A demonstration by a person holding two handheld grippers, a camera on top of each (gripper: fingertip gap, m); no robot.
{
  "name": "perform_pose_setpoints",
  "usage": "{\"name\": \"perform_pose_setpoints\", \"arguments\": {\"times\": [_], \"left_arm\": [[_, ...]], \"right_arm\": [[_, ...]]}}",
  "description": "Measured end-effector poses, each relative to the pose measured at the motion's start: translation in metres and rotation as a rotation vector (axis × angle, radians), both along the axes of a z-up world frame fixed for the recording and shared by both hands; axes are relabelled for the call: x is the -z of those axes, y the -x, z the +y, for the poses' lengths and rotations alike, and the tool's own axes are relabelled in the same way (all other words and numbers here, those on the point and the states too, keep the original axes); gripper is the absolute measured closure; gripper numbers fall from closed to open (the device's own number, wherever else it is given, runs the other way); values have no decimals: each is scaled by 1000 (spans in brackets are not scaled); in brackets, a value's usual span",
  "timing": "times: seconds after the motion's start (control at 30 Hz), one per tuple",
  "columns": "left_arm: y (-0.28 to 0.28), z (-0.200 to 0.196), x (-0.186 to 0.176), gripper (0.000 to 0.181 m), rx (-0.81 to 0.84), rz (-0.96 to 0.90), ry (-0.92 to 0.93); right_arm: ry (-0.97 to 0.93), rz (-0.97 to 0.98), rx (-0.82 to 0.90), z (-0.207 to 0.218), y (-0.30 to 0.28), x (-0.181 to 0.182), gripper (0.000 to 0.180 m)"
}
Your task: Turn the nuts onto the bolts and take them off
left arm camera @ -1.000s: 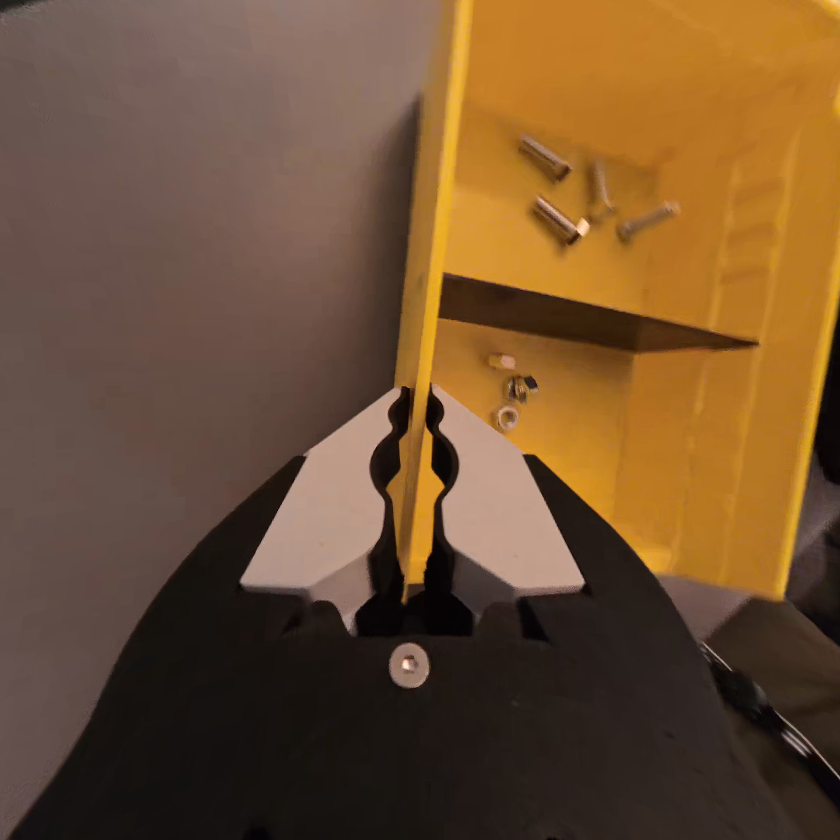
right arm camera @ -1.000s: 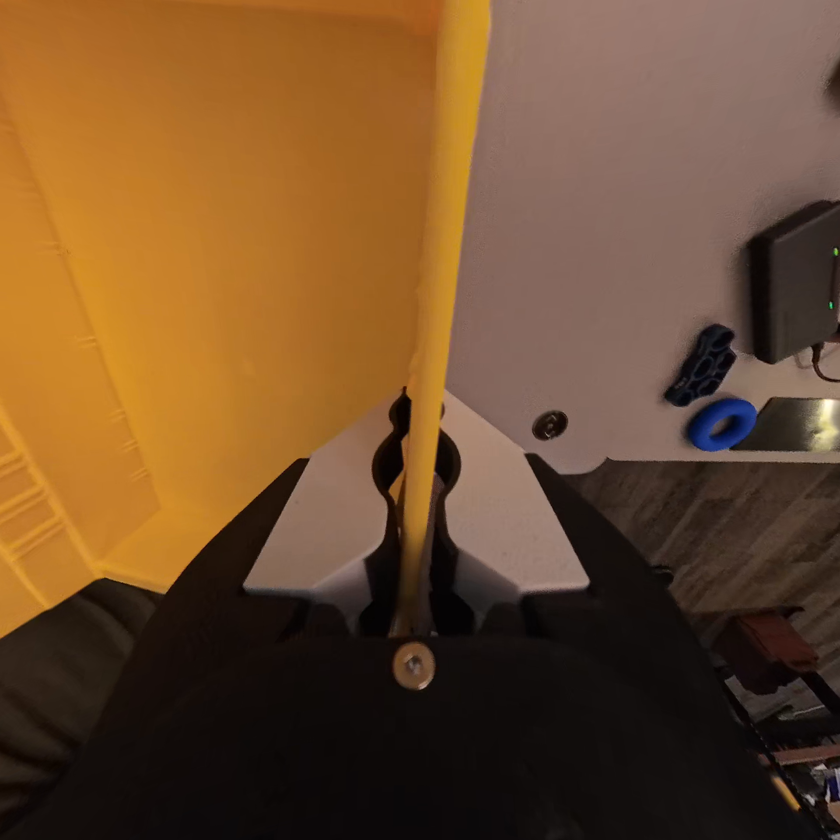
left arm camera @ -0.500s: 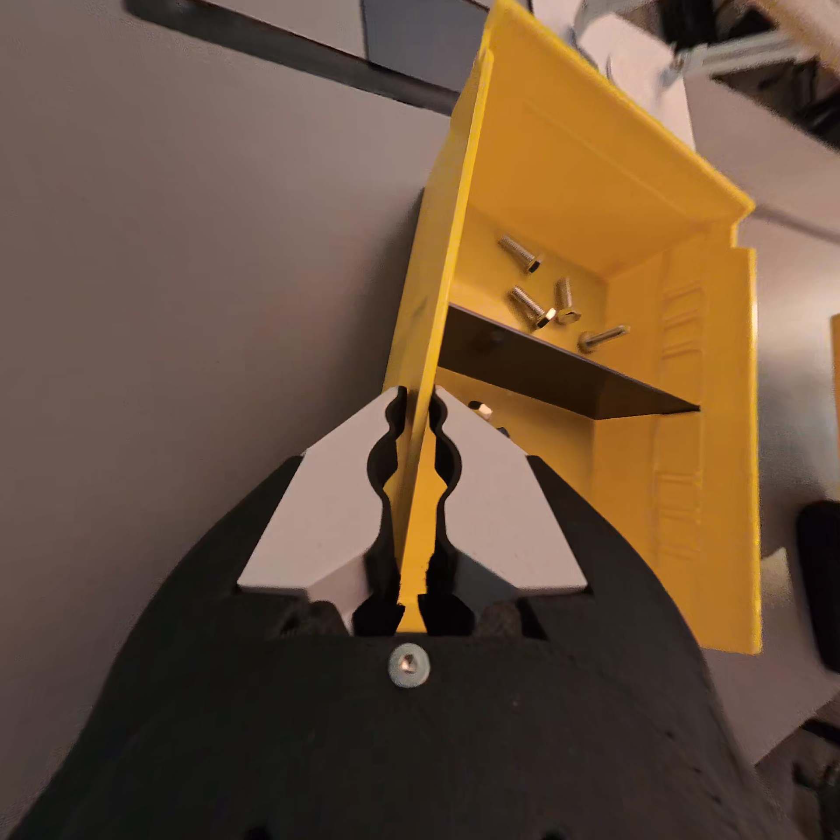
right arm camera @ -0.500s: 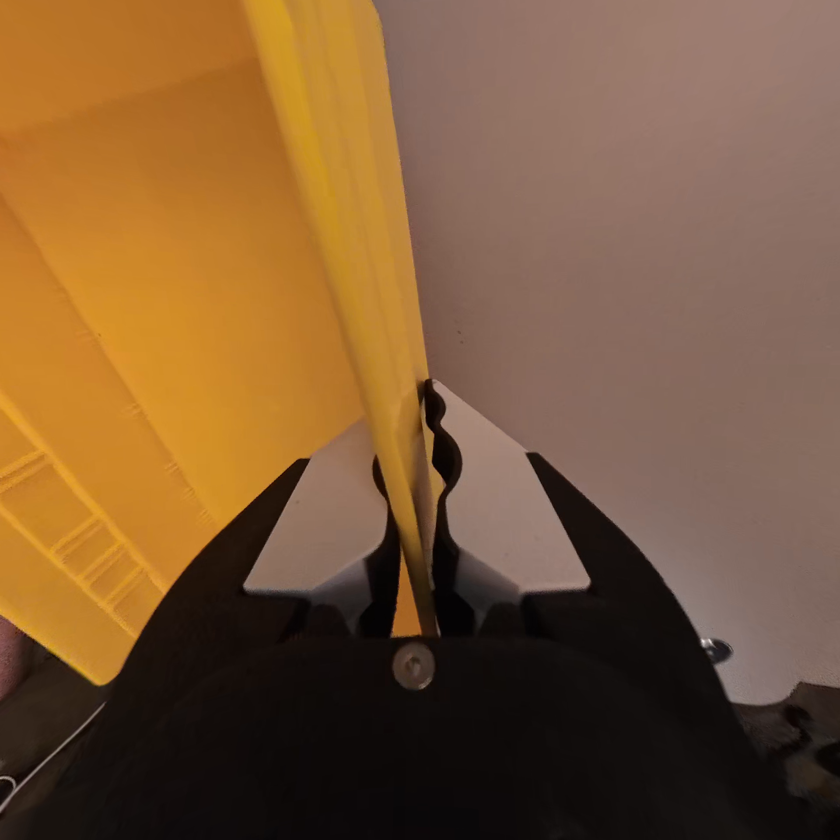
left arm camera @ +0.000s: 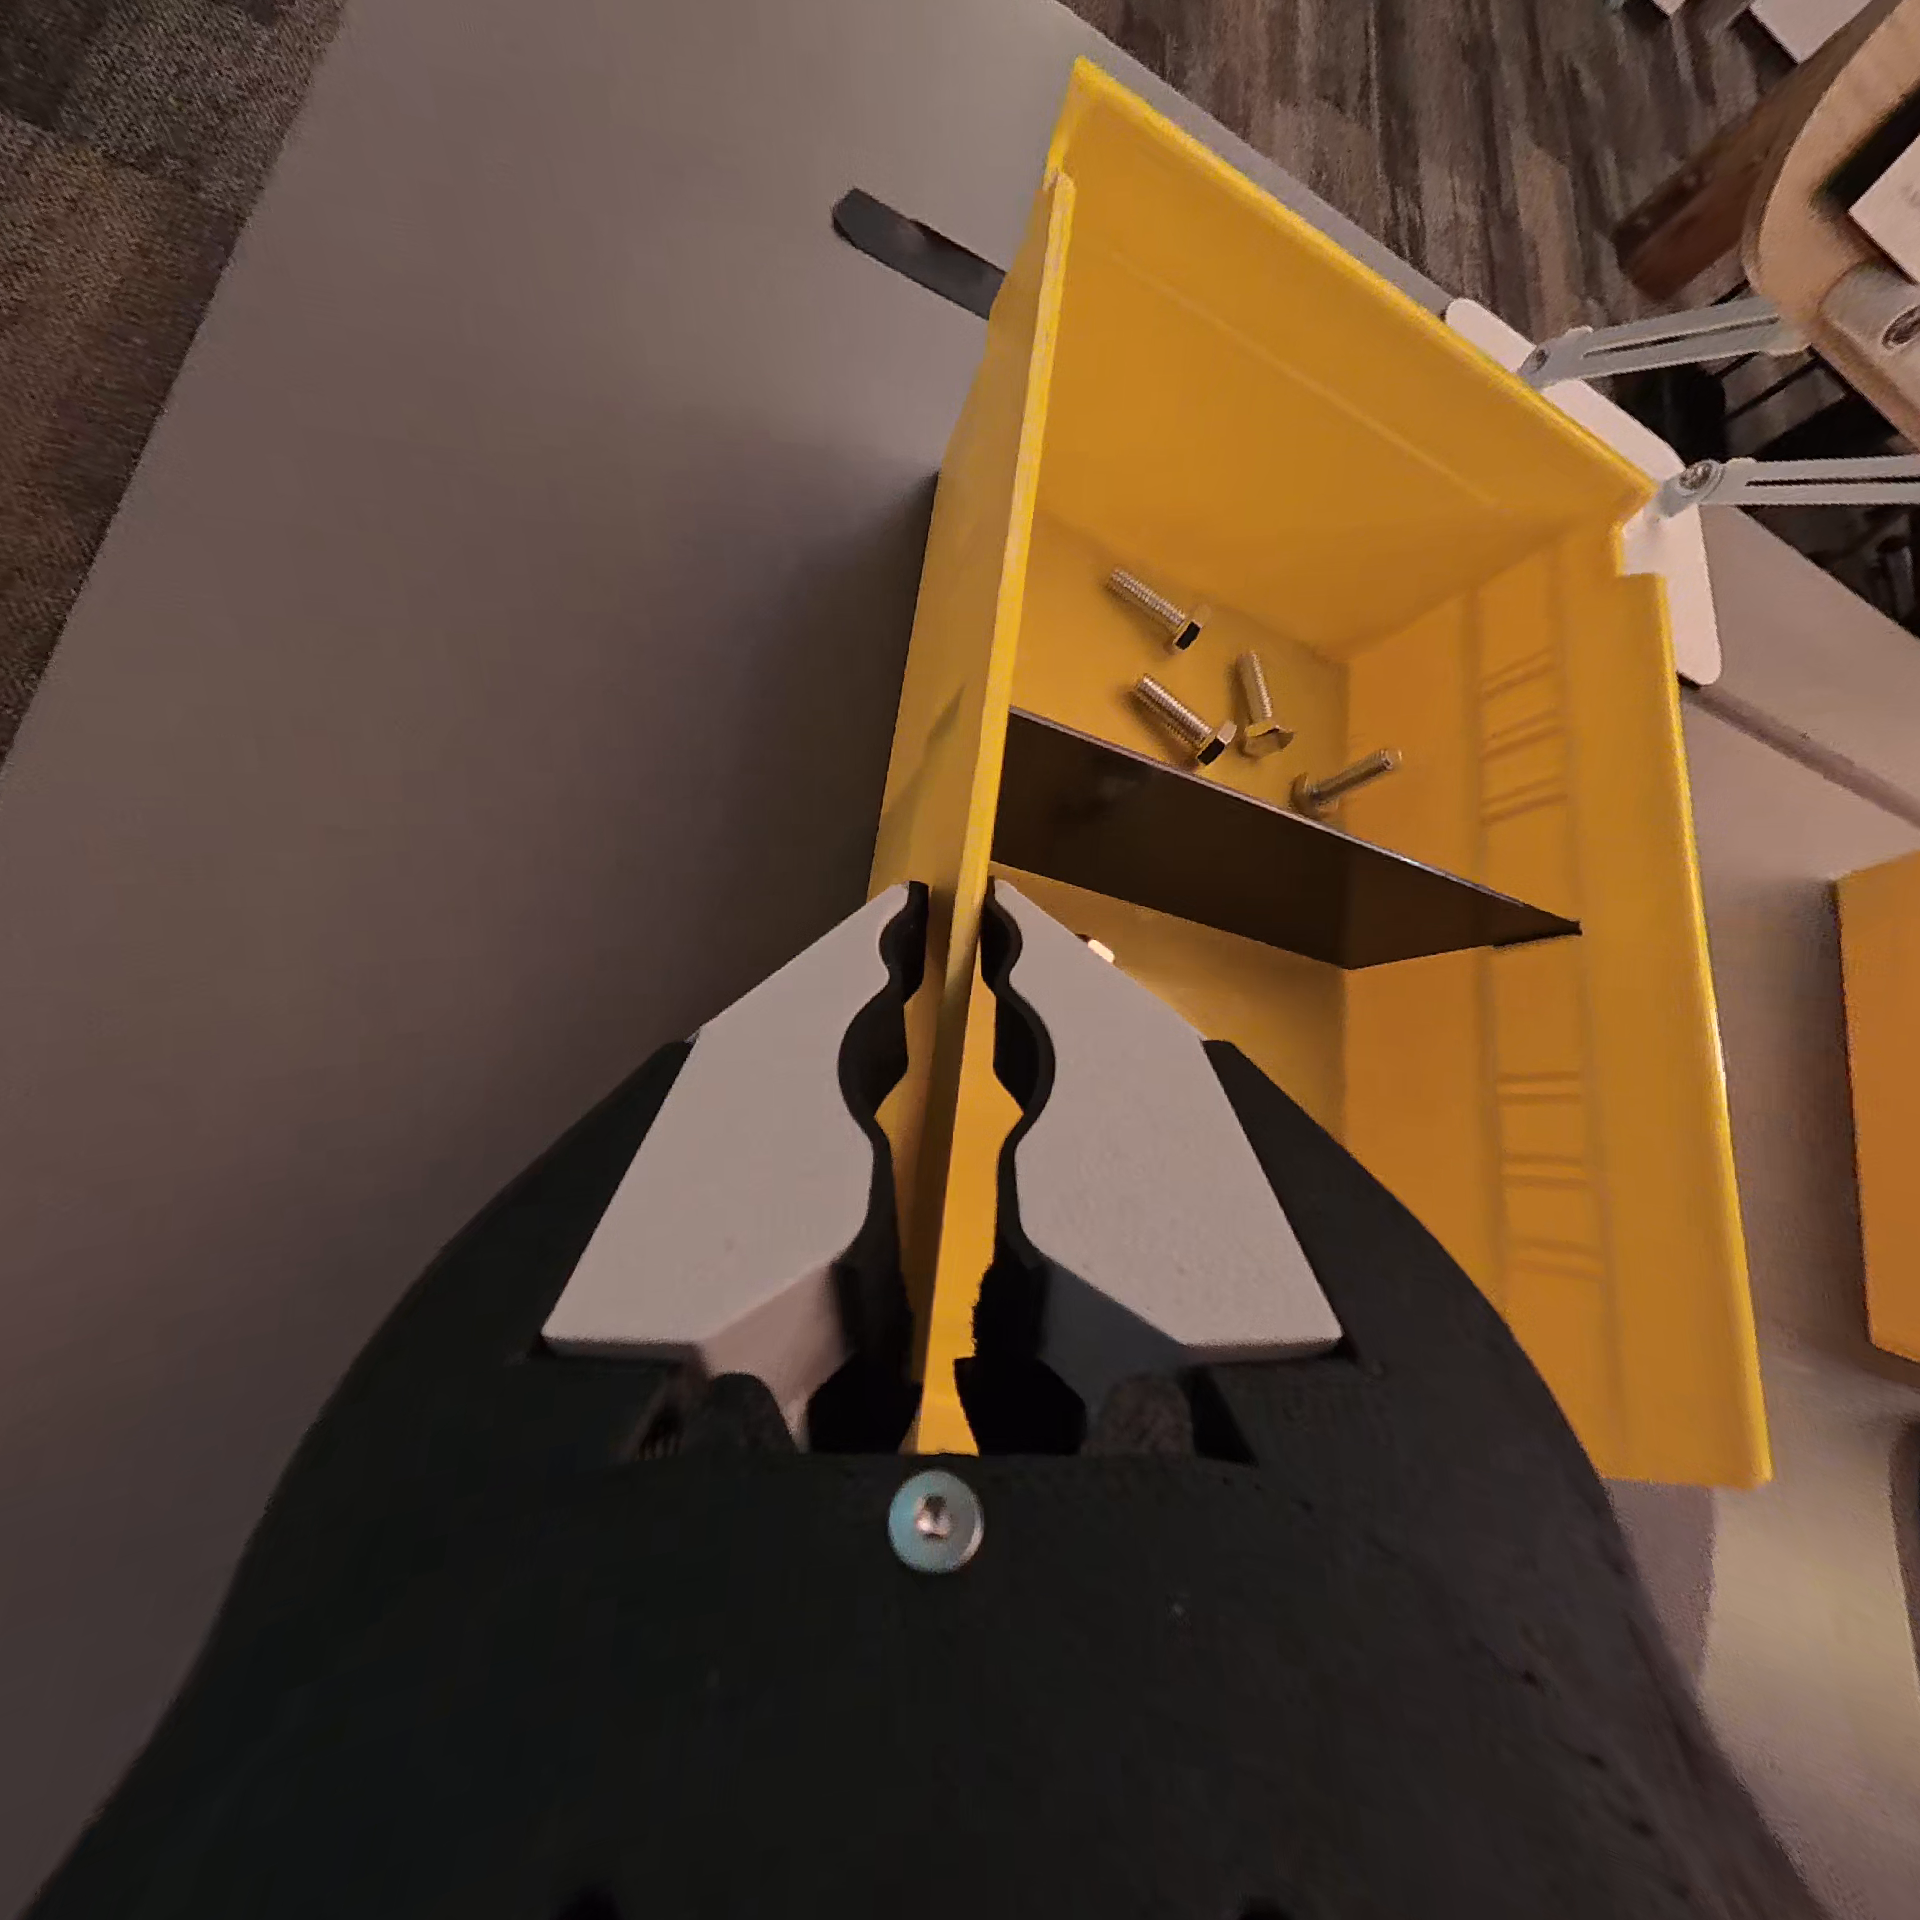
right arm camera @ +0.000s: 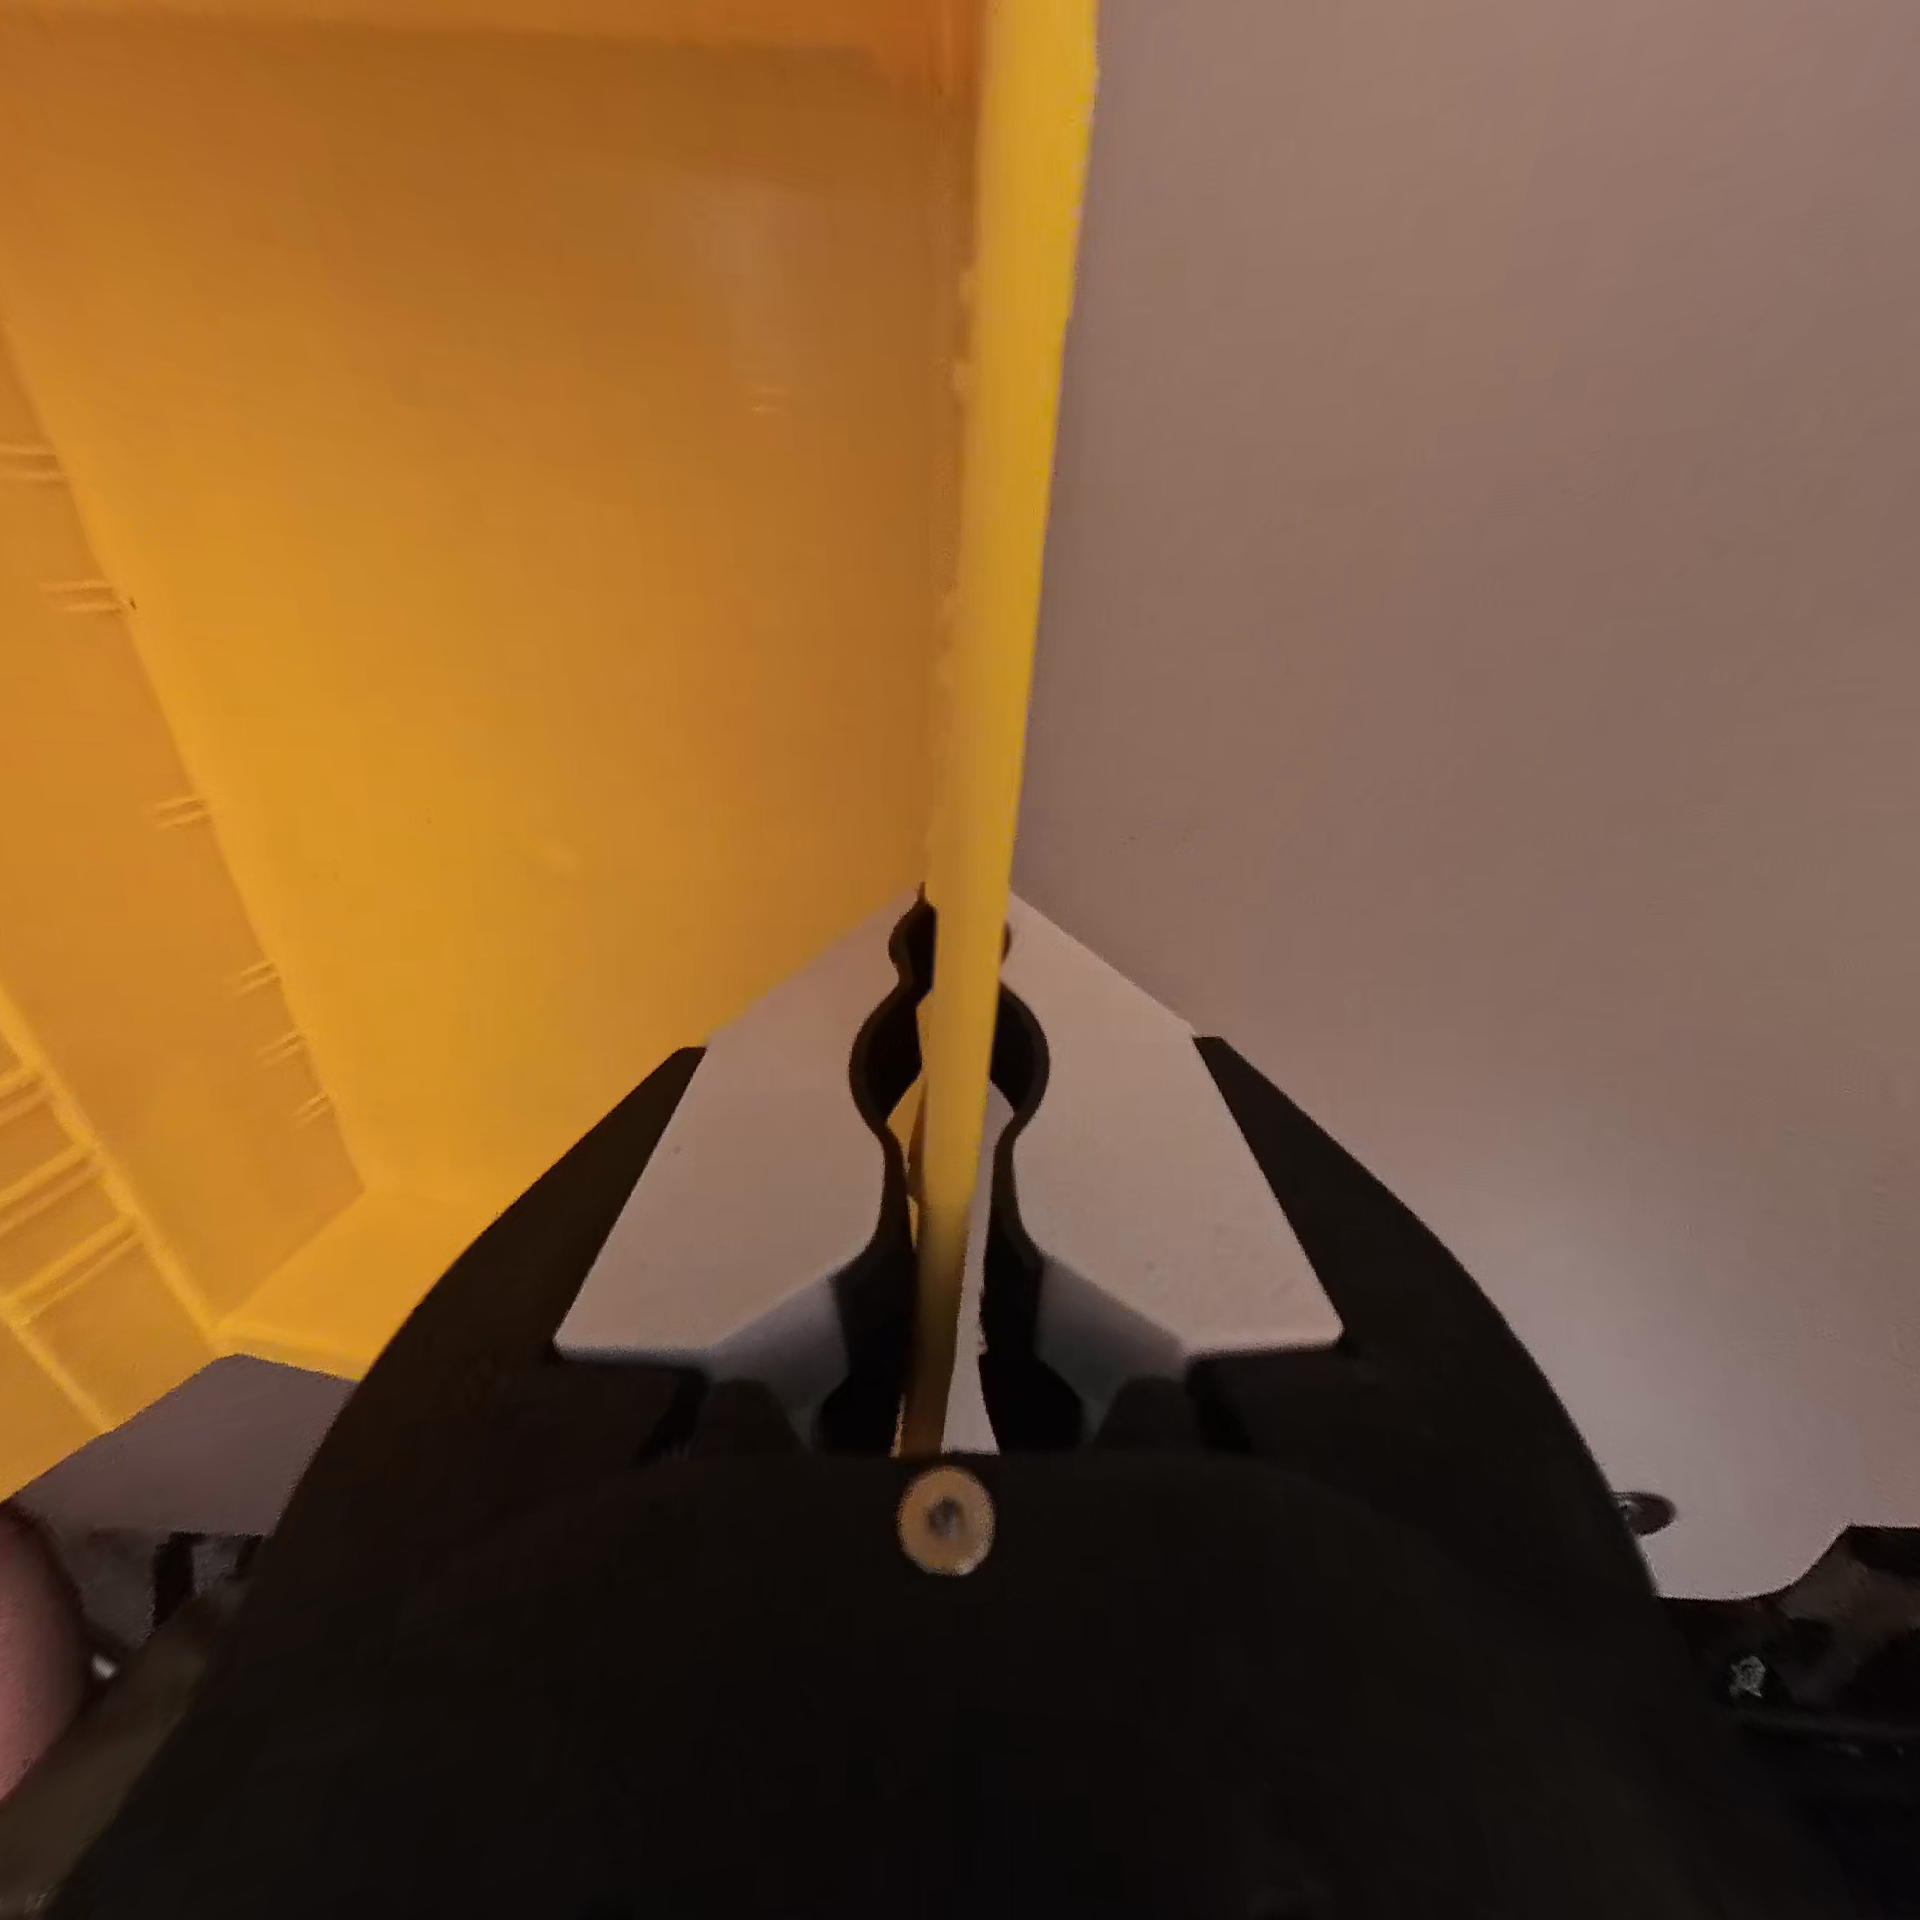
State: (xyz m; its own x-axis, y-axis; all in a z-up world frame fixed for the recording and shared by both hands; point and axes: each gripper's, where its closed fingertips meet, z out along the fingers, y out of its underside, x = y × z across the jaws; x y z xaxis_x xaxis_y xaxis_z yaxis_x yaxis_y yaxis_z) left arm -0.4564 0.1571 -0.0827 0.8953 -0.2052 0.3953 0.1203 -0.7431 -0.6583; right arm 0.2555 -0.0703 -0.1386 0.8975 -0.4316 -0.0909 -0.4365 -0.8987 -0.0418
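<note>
We have both grippers on the yellow bin (left arm camera: 1351, 436). The left gripper (left arm camera: 948, 904) pinches the bin's left side wall, fingers (left arm camera: 748, 1143) closed onto the thin plastic from either side. The right gripper (right arm camera: 961, 914) pinches the opposite wall the same way, that wall running edge-on between its fingers (right arm camera: 1122, 1143).

Change over the last second: the bin sat tilted and swinging against a plain grey background; now the left wrist view looks down into it with the grey table (left arm camera: 468, 727) beneath and dark floor past the table's far edge. We judge the bin is being lowered onto, or already rests on, the table near that far edge; contact is not visible.

Task parts: four bolts (left arm camera: 1184, 717) lie loose on the bin floor in the far compartment, behind the dark divider (left arm camera: 1247, 862). Two touch head to head; the other two lie apart. The near compartment is mostly hidden by the left fingers; a small bright glint by the right finger could be a nut, but we cannot tell.

A second yellow object (left arm camera: 1886, 1122) sits at the table's right edge, and a white bracket (left arm camera: 1673, 582) just beyond the bin's far right corner.

Meaning: no threading has begun. Once the bin is settled, both grippers must let go before picking up any bolt.
</note>
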Motion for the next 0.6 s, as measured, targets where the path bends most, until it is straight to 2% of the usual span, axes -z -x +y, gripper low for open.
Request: {"name": "perform_pose_setpoints", "arguments": {"times": [0.23,0.6], "left_arm": [[-4,-4,0,173,21,17,18],[-5,-8,1,173,23,25,35]], "right_arm": [[-39,89,13,-4,-19,16,175],[0,52,-106,-11,-35,19,176]]}}
